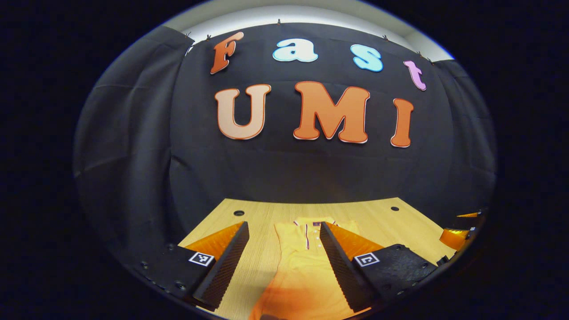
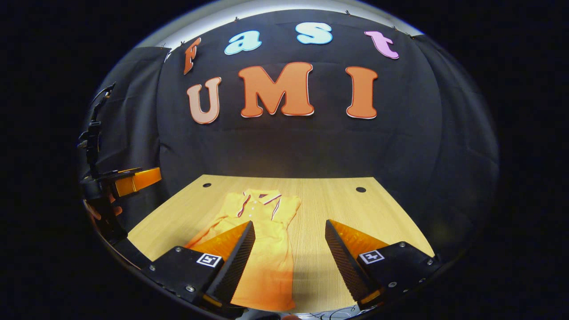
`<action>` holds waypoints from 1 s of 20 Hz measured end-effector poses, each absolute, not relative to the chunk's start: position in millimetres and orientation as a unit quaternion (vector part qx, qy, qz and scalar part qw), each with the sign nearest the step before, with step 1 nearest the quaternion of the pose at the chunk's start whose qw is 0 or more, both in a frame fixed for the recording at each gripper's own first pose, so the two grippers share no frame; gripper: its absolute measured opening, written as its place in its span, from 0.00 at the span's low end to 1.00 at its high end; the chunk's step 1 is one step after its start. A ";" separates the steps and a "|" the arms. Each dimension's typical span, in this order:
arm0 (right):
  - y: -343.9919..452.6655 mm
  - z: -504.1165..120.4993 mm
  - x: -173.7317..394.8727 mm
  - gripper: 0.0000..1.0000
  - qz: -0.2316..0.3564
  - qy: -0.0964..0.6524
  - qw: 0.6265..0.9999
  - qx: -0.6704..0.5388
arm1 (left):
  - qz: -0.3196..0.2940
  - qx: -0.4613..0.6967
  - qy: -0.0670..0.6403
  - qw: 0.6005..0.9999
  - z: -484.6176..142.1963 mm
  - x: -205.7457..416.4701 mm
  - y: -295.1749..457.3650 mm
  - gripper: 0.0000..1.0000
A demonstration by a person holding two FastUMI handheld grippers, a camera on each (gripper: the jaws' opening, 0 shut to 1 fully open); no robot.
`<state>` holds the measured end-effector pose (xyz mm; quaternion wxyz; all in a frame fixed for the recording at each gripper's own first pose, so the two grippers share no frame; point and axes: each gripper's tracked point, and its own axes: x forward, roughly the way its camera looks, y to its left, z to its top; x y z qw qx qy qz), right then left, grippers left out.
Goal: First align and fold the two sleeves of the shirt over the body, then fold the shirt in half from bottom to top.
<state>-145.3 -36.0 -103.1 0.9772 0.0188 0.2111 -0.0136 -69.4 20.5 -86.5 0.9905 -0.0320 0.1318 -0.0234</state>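
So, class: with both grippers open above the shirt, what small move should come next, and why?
Probably lower both grippers to the shirt's near hem: its sleeves look already folded in, it lies long and narrow on the table, and the left gripper and right gripper hold nothing.

From my station, both gripper views look low along the table (image 1: 378,213) toward its far edge and share the shirt (image 2: 266,249) lengthwise on it.

A soft matt cloth shirt (image 2: 266,253) is laid on a smooth, light wood-grain table (image 2: 378,222); finger pads (image 1: 342,266) look ridged.
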 end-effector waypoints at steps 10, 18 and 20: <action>-22.9 -172.8 -187.0 0.97 0.011 0.308 0.951 0.023 | -0.035 -0.024 0.237 0.970 -172.9 -119.0 32.3 0.99; -11.8 -240.1 -217.9 0.98 0.022 0.410 0.911 0.034 | -0.060 -0.038 0.399 0.914 -276.3 -152.1 25.8 0.99; -9.8 -258.3 -227.3 0.98 0.023 0.436 0.899 0.035 | -0.064 -0.030 0.439 0.896 -298.8 -156.0 22.8 0.99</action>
